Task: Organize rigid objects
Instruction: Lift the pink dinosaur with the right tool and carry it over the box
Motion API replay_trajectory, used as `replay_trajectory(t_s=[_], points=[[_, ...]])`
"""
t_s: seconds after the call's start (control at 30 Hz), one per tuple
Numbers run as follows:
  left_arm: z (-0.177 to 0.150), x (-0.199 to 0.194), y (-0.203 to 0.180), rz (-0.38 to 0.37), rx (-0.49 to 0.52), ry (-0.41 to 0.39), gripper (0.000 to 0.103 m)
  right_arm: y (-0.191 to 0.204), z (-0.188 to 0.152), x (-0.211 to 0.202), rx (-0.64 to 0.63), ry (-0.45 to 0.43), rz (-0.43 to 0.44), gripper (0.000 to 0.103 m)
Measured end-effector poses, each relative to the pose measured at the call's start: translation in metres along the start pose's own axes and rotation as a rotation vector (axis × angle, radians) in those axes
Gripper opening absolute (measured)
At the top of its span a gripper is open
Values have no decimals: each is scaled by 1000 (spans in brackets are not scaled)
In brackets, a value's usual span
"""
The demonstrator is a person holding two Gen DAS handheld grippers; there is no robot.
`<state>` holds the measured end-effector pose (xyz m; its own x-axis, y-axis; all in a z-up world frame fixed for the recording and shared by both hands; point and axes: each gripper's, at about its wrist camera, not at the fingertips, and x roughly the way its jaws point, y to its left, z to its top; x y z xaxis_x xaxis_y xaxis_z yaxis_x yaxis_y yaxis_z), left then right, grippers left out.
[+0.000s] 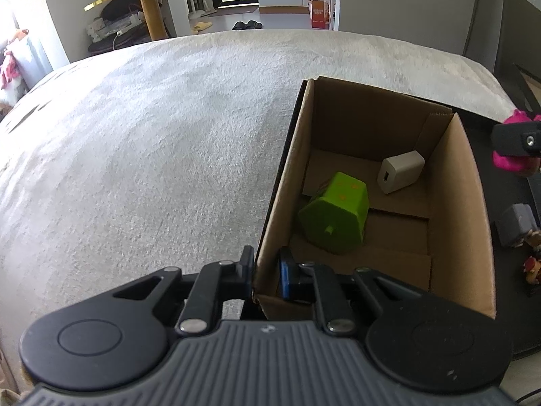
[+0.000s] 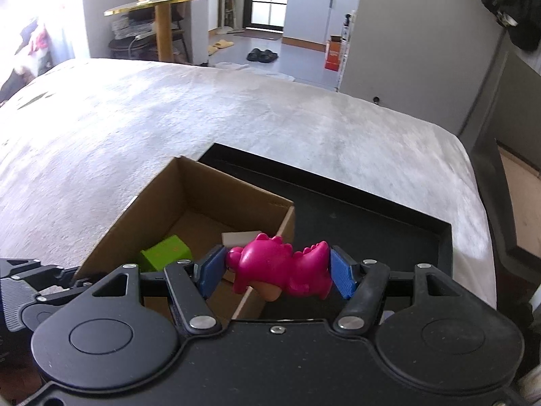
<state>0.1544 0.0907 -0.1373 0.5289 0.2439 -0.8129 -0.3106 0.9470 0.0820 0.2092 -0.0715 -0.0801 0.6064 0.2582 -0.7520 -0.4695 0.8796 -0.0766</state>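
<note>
An open cardboard box (image 1: 473,182) stands on a black tray (image 2: 389,216). Inside lie a green block (image 1: 334,216) and a white charger cube (image 1: 400,171). My left gripper (image 1: 267,270) is shut on the box's near-left wall, one finger outside and one inside. My right gripper (image 2: 277,270) is shut on a pink dinosaur toy (image 2: 280,267) and holds it above the box's right wall (image 2: 287,223). The green block (image 2: 165,252) also shows in the right wrist view. The pink toy (image 1: 507,159) shows at the right edge of the left wrist view.
The tray lies on a pale fuzzy bed cover (image 1: 152,135). A grey block (image 1: 515,225) and small figures (image 1: 532,267) sit on the tray right of the box. A gold round table (image 2: 162,3) stands beyond the bed.
</note>
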Motion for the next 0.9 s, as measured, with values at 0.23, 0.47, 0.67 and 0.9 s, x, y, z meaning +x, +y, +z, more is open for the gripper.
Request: replay_trajectory(t_s=[0.23, 0.47, 0.67, 0.9], points=[[1, 2, 7, -32, -39, 8, 14, 22, 12, 0, -62, -5, 27, 64], [0, 4, 17, -70, -80, 19, 14, 44, 21, 1, -114, -9, 55, 64], [-1, 6, 22, -92, -109, 23, 14, 61, 26, 6, -153, -8, 74, 64], [0, 9, 28, -109, -136, 30, 14, 75, 29, 13, -191, -9, 92, 64]])
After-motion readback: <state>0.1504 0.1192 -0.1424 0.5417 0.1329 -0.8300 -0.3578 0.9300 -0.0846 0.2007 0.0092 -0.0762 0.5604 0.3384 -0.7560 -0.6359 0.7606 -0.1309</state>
